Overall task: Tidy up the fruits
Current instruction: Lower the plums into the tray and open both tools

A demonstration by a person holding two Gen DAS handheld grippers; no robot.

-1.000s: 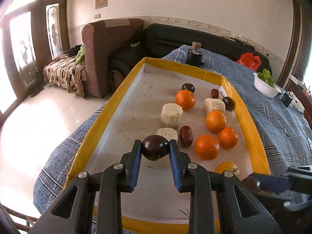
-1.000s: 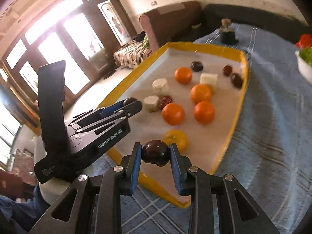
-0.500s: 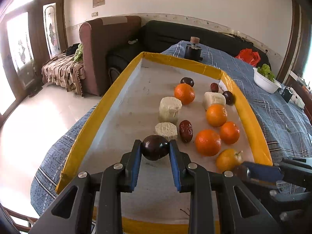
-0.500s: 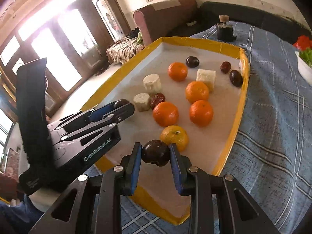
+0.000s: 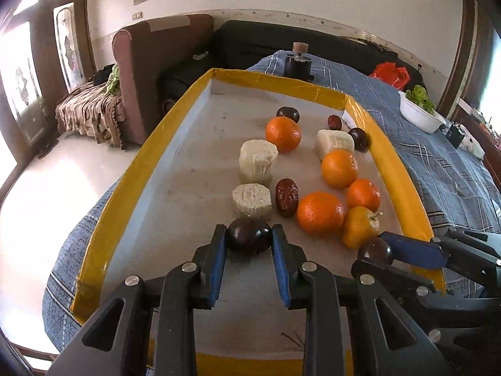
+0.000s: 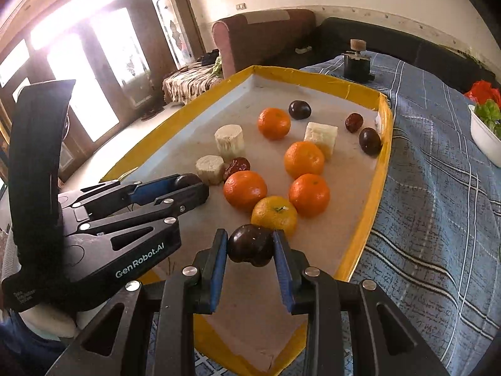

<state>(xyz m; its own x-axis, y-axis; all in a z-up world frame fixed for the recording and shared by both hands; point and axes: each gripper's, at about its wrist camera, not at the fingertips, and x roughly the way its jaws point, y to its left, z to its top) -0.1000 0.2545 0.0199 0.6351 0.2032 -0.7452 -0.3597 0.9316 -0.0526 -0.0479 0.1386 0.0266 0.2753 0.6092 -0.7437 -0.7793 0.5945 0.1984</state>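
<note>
Between the blue pads of the right gripper (image 6: 250, 247), whose jaws have just been opening a little, a dark plum (image 6: 250, 244) now sits lower over the yellow-rimmed tray (image 6: 380, 163), so its release seems near. Beside it, the left gripper (image 5: 249, 239) is clamped on another plum (image 5: 249, 238), now nearer the white pieces (image 5: 252, 201); further back wait the oranges (image 5: 320, 212).

Bright sun came in through the big glass doors (image 6: 94, 62) on the left and washed them and the floor (image 5: 40, 194) out to white, while the fruit stayed sharp and the picture edges bent round and went dark.
</note>
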